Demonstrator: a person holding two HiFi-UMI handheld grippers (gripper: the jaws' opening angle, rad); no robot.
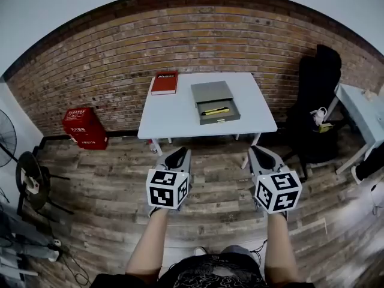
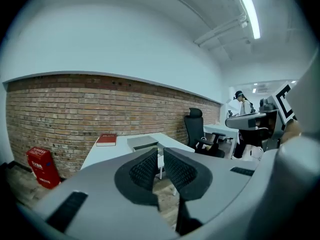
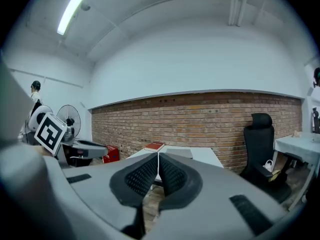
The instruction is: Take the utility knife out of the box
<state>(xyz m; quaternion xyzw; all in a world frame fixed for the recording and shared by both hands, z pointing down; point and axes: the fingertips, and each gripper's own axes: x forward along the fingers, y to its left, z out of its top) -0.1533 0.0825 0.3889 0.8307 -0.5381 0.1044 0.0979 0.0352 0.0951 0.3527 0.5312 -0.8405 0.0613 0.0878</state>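
While left claw (image 1: 180, 151) and right claw (image 1: 257, 150) hover closed, floor (image 1: 217, 164) fronts the table (image 1: 179, 117).

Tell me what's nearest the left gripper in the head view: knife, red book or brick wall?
From the left gripper:
1. utility knife, in the open box, right of centre.
2. red book, table's back left corner.
3. brick wall, behind the table.
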